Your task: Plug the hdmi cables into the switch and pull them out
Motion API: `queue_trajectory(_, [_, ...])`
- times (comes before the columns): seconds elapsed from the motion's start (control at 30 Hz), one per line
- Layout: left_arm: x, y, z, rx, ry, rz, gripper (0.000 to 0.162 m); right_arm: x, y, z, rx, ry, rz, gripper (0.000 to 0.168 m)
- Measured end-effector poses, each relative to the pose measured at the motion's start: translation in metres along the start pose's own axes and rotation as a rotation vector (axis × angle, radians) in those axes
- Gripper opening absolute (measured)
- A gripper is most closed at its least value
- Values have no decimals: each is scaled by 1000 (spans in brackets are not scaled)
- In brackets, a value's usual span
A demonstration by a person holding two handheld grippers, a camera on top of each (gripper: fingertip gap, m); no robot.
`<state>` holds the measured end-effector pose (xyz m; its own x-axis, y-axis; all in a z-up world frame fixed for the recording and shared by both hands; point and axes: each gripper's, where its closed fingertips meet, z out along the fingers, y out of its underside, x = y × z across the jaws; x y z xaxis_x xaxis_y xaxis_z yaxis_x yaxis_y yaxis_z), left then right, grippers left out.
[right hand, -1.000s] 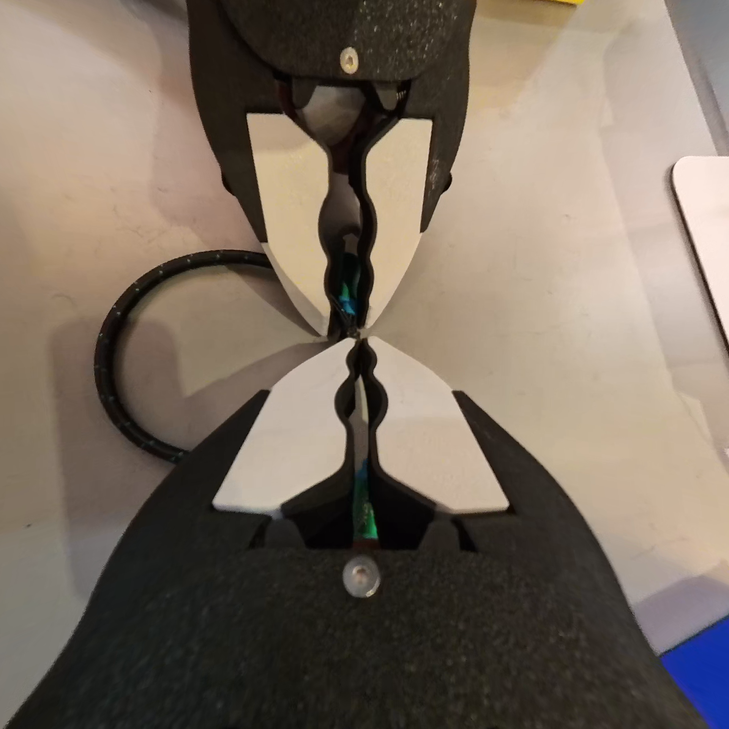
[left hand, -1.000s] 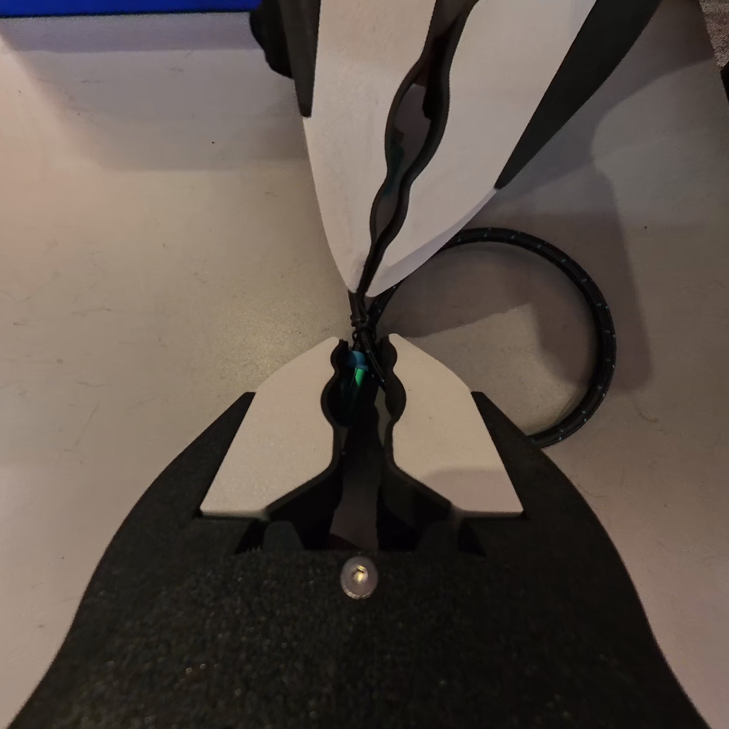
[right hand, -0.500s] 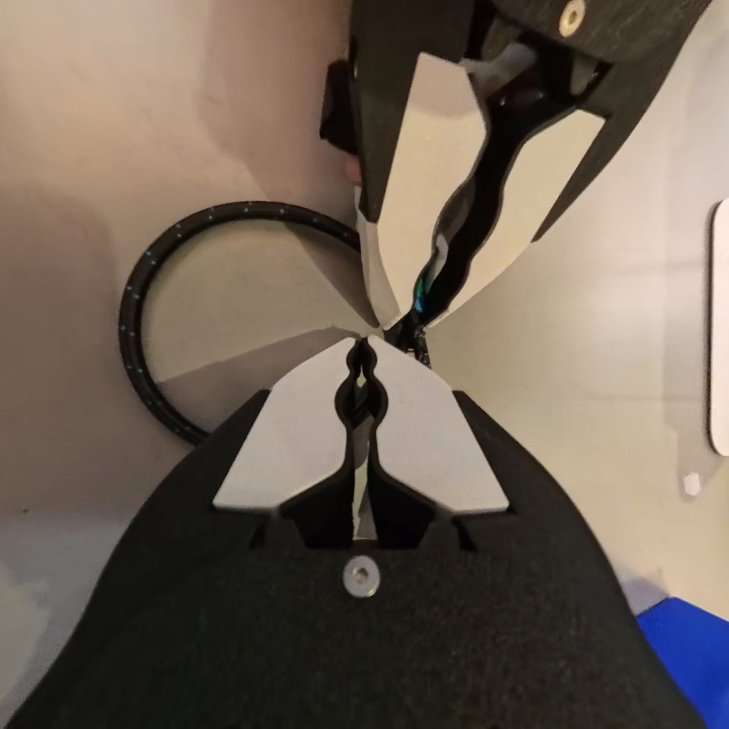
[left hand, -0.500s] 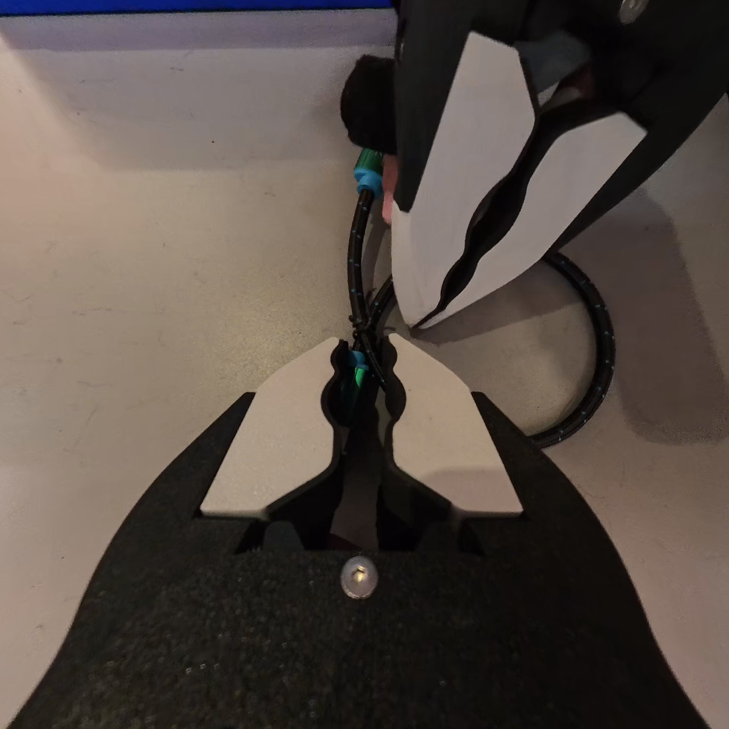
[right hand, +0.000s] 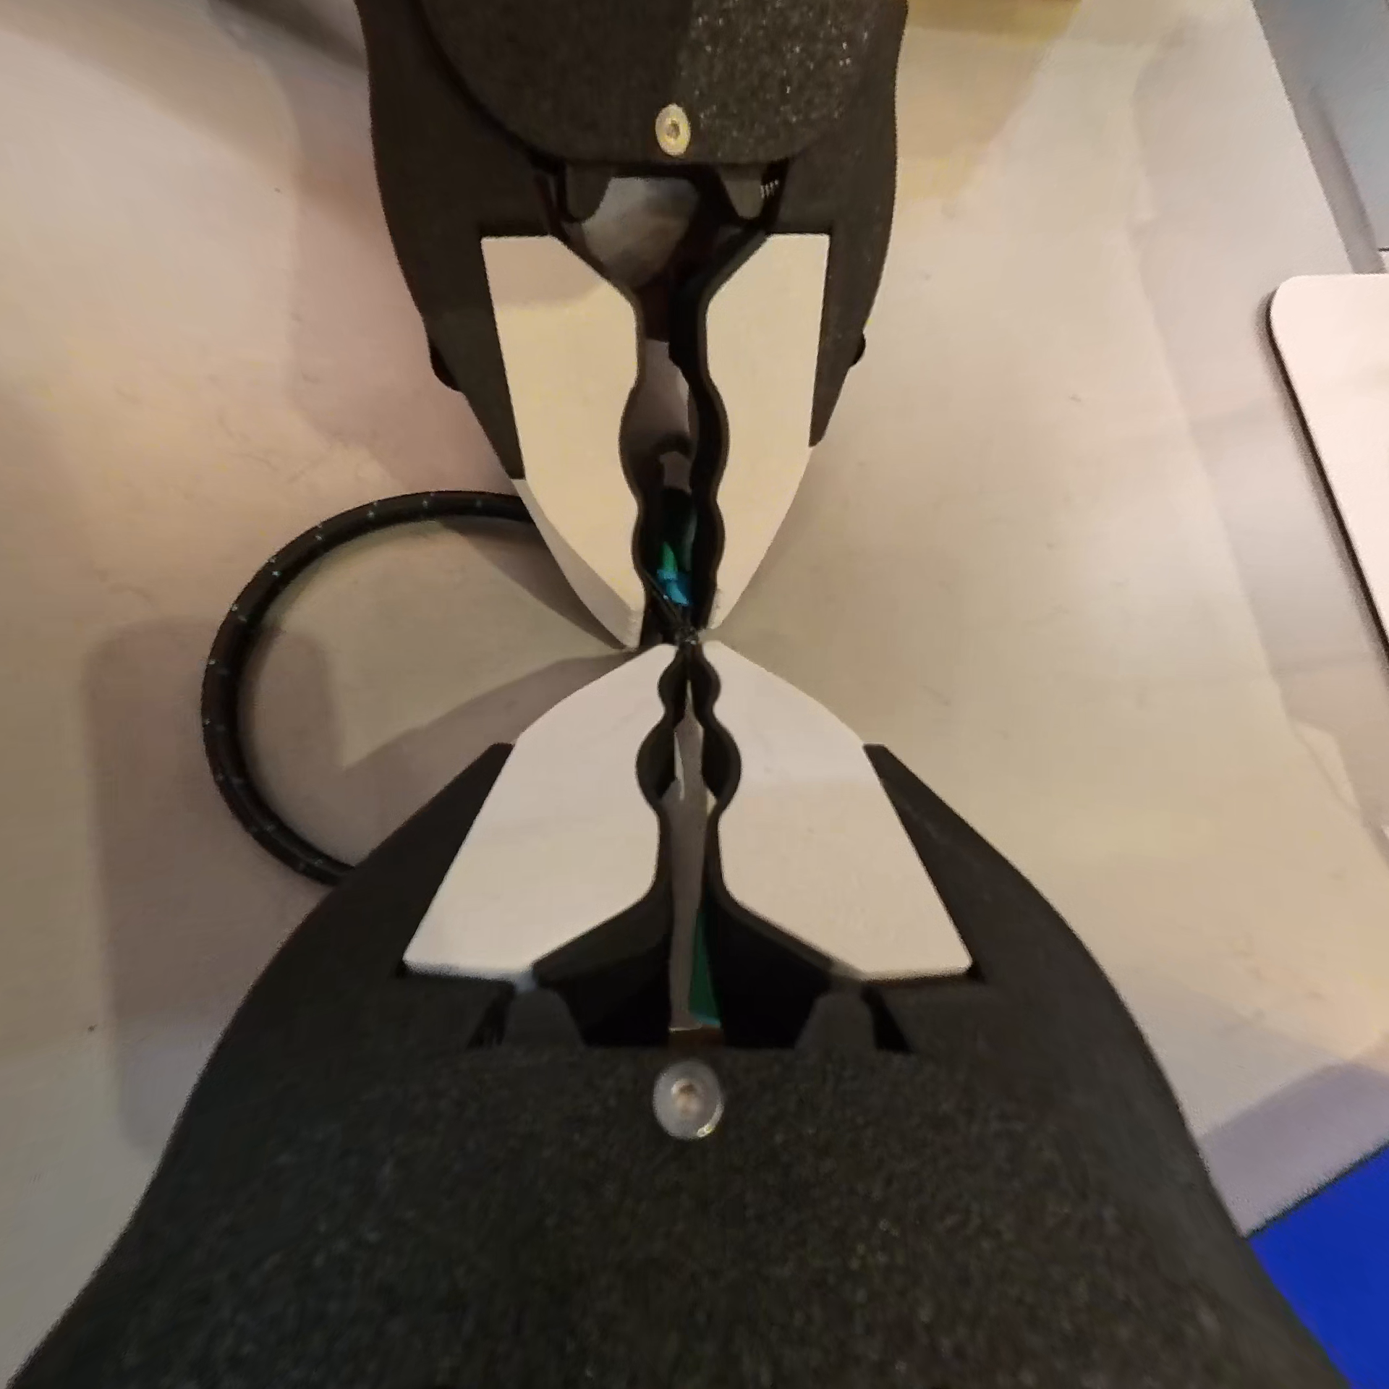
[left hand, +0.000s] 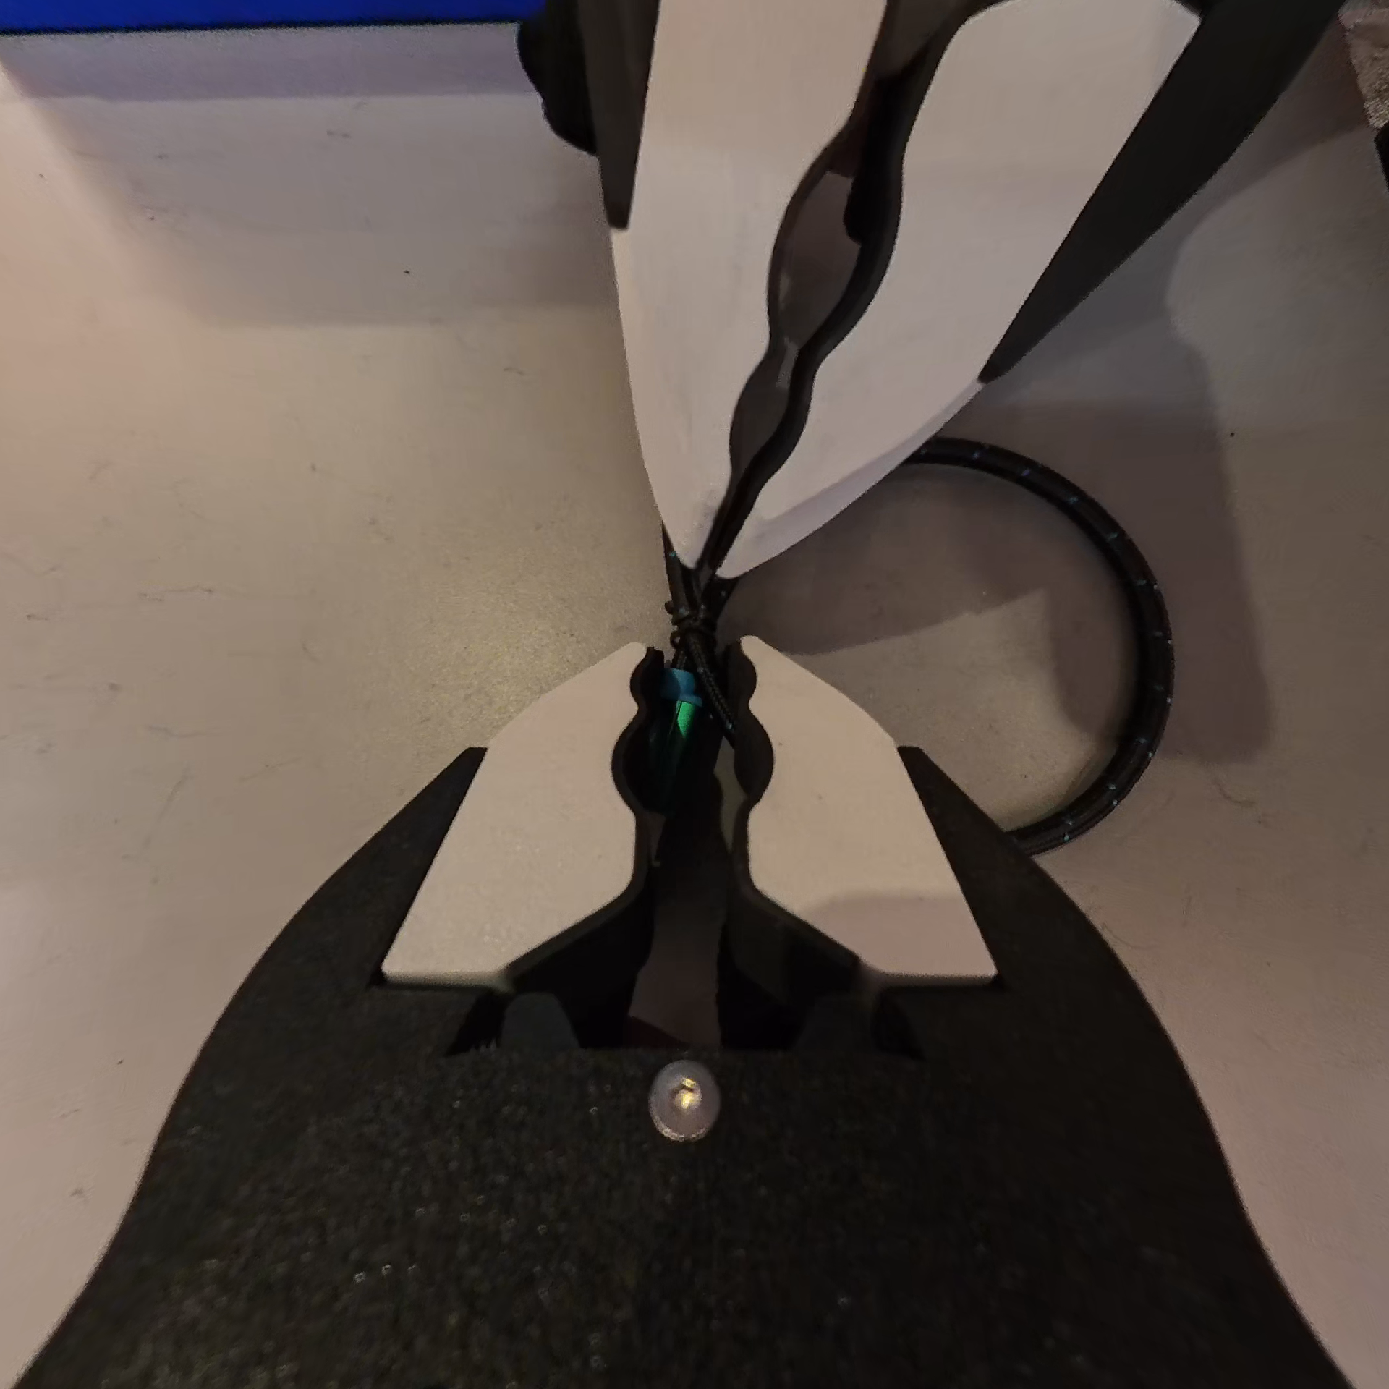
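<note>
A black braided hdmi cable [left hand: 1150,661] lies in a loop on the pale table; the loop also shows in the right wrist view [right hand: 225,714]. My left gripper [left hand: 695,654] is shut on the cable's blue and green connector end [left hand: 680,706]. My right gripper [right hand: 688,665] meets it tip to tip and is shut on the cable, with a green piece [right hand: 703,969] showing between its fingers. In the left wrist view the right gripper [left hand: 703,556] comes down from the top. In the right wrist view the left gripper [right hand: 676,631] holds the connector [right hand: 669,579]. No switch is in view.
A white flat object [right hand: 1338,451] lies at the right edge of the table. A blue surface shows at the bottom right [right hand: 1345,1233] and along the far edge [left hand: 263,11]. The table [left hand: 263,488] is pale and scuffed. My left and right fingertips are right by each other.
Half a second ago the right gripper was tilted off to the side, with a second connector end showing. It is now back tip to tip with the left gripper, shut on the cable.
</note>
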<state>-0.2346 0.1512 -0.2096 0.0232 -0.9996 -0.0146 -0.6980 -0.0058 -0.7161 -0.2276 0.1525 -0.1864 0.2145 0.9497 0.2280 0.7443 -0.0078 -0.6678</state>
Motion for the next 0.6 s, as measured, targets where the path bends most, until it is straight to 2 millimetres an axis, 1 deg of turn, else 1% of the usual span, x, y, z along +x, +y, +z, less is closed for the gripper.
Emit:
queue_trajectory(0.07, [0, 0, 0, 0, -2, -1, 18, -1, -1, 0, -2, 0, -13, 0])
queue_trajectory(0.2, [-1, 0, 0, -1, -3, -5, 18, -10, 3, 3, -28, -35, -30, 0])
queue_trajectory(0.3, [0, 0, 0, 0, -2, -5, 18, -12, 11, 9, -83, -27, -52, 0])
queue_trajectory(0.4, [0, 0, 0, 0, -2, -4, 18, -15, 12, 14, -110, -19, -74, 0])
queue_trajectory(0.53, [0, 0, 0, 0, -2, -4, 18, -14, 9, 11, -100, -20, -51, 0])
queue_trajectory(0.6, [0, 0, 0, 0, -2, -4, 18, -10, 4, 3, -75, 4, -48, 0])
